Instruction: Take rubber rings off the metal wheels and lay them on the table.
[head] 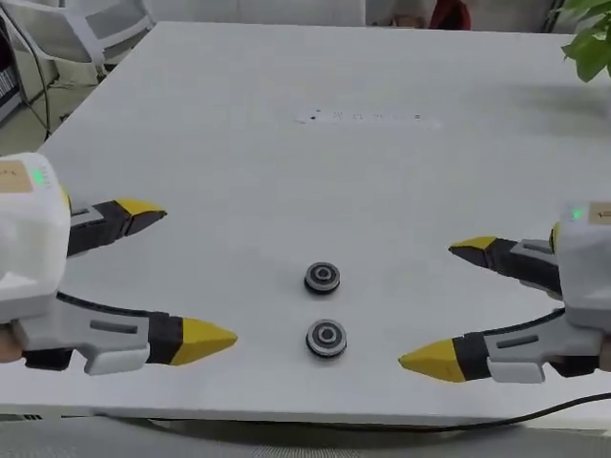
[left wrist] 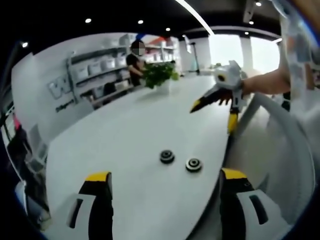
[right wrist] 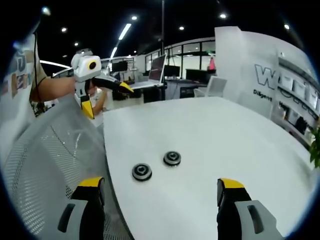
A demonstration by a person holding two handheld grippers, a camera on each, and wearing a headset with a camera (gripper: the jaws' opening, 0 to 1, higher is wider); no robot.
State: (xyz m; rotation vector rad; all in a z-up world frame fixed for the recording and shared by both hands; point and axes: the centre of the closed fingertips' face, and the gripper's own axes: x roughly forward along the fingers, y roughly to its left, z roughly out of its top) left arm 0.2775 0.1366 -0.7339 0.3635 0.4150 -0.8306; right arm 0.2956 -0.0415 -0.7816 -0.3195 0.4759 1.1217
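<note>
Two small metal wheels with black rubber rings lie flat on the white table (head: 286, 172). One wheel (head: 322, 278) sits just behind the other (head: 326, 338), which is close to the front edge. My left gripper (head: 196, 277) is open to their left, and my right gripper (head: 428, 305) is open to their right. Neither touches a wheel. In the left gripper view both wheels (left wrist: 167, 156) (left wrist: 193, 164) lie ahead of the open jaws, with the right gripper (left wrist: 220, 92) beyond. The right gripper view has the wheels (right wrist: 172, 158) (right wrist: 142, 171) and the left gripper (right wrist: 100, 82).
A thin pale strip (head: 368, 117) lies on the table further back. A plant (head: 592, 38) stands at the far right corner and a chair (head: 86, 29) at the far left. A cable (head: 286, 422) runs along the front edge. A person (left wrist: 134, 62) stands by shelves.
</note>
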